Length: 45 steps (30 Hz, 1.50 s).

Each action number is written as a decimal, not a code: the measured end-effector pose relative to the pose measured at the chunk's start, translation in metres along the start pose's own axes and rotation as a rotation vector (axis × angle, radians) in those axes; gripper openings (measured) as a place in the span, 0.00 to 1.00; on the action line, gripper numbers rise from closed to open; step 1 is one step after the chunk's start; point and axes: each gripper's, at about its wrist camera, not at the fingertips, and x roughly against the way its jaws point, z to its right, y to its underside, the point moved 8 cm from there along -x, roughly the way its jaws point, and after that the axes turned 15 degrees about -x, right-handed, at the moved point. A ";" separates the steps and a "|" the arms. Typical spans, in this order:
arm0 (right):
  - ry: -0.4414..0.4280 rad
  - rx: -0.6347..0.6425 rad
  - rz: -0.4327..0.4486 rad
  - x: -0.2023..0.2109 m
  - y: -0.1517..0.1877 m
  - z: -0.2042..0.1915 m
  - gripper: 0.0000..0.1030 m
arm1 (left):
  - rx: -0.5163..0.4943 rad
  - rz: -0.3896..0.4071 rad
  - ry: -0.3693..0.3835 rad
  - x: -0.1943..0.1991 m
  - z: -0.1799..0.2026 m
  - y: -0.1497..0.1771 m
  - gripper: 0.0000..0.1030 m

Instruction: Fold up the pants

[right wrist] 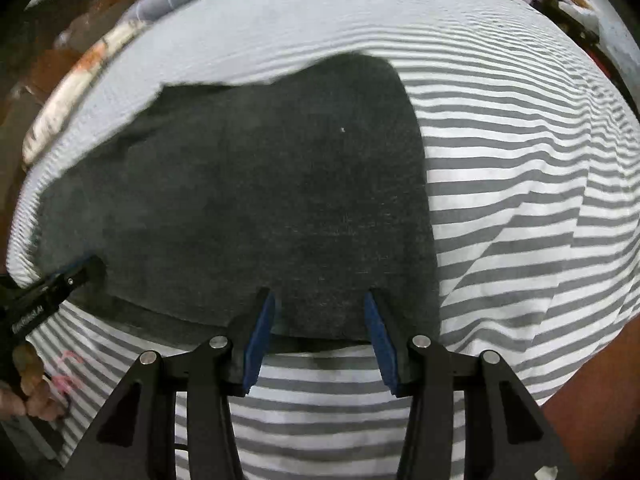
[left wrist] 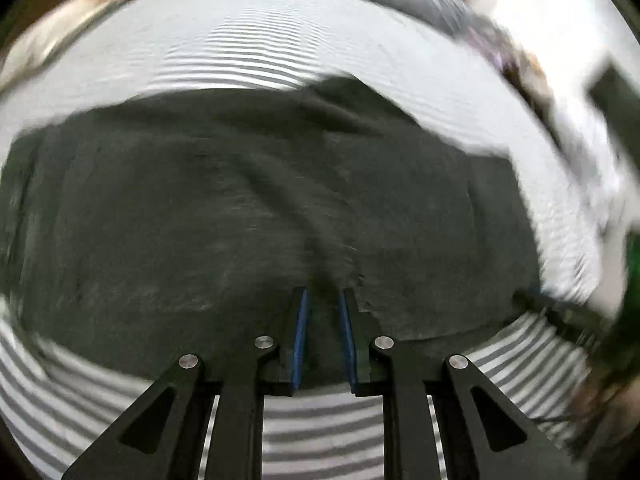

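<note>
Left gripper [left wrist: 323, 290]: black linkage arms with steel pivot pins and blue pads fill the bottom of the left wrist view; jaws stand narrow, a slim gap between the pads; dark cloth shows in that gap, but whether the pads press on it I cannot tell.
Right gripper [right wrist: 319, 294]: same build, bottom centre of the right wrist view; jaws moderately wide, straddling the near hem of the cloth; pads not seen pressing on it.
Pants [right wrist: 256, 200]: charcoal, matte, finely flecked knit; lying flat in the middle of both frames; rounded corner at upper centre of the right view, ragged outline to upper left.
Bedsheet [right wrist: 520, 208]: grey-and-white stripes, soft creases at right; it lies under the pants.
Blur: left view smeared throughout; upper right there is only white and dark streaks, unreadable.
Cut off: far left of the pants runs into the lens rim in the left view.
Right view only: left gripper [right wrist: 86, 266] entering at lower left, tip at the edge of the pants; fingers [right wrist: 30, 396] of a hand below it; a floral-print border [right wrist: 80, 84] at upper left.
</note>
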 end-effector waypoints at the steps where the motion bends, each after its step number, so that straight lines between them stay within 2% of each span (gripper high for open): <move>1: -0.019 -0.008 0.017 0.006 0.002 0.000 0.49 | 0.067 0.026 0.012 0.010 -0.014 0.001 0.20; 2: -0.037 -0.015 0.041 0.012 0.004 0.001 0.53 | 0.121 0.047 0.016 0.017 -0.025 0.002 0.22; 3: -0.057 -0.023 0.059 0.017 0.007 0.003 0.54 | 0.211 0.082 0.012 0.031 -0.048 0.005 0.23; 5: -0.089 -0.046 0.069 0.022 0.011 0.005 0.54 | 0.321 0.139 0.008 0.053 -0.081 0.012 0.25; 8: -0.110 -0.065 0.068 0.025 0.010 0.010 0.55 | 0.437 0.185 -0.021 0.077 -0.125 0.032 0.32; 9: -0.109 -0.065 0.068 0.024 0.006 0.010 0.55 | 0.504 0.199 -0.019 0.085 -0.144 0.044 0.34; 14: -0.108 -0.075 0.073 0.024 0.010 0.009 0.55 | 0.843 0.269 0.096 0.091 -0.204 0.086 0.36; 16: -0.105 -0.078 0.072 0.021 0.007 0.005 0.55 | 0.901 0.270 0.095 0.088 -0.218 0.095 0.36; 18: -0.103 -0.088 0.073 0.019 0.006 0.005 0.55 | 0.900 0.261 0.080 0.085 -0.225 0.098 0.36; 27: -0.084 -0.109 0.070 0.015 0.006 0.008 0.55 | 0.914 0.258 0.152 0.075 -0.243 0.089 0.37; 31: -0.079 -0.117 0.068 0.014 0.006 0.009 0.55 | 0.909 0.235 0.153 0.067 -0.245 0.082 0.37; 37: -0.065 -0.108 0.075 0.015 0.007 0.005 0.55 | 0.952 0.225 0.201 0.052 -0.250 0.079 0.43; 41: -0.046 -0.100 0.084 0.015 0.008 0.002 0.55 | 0.948 0.232 0.197 0.046 -0.250 0.071 0.44; 44: -0.045 -0.120 0.100 0.017 0.007 0.004 0.55 | 0.918 0.240 0.183 0.047 -0.249 0.065 0.42; 45: -0.046 -0.127 0.102 0.017 0.007 0.005 0.55 | 0.907 0.236 0.174 0.047 -0.248 0.064 0.36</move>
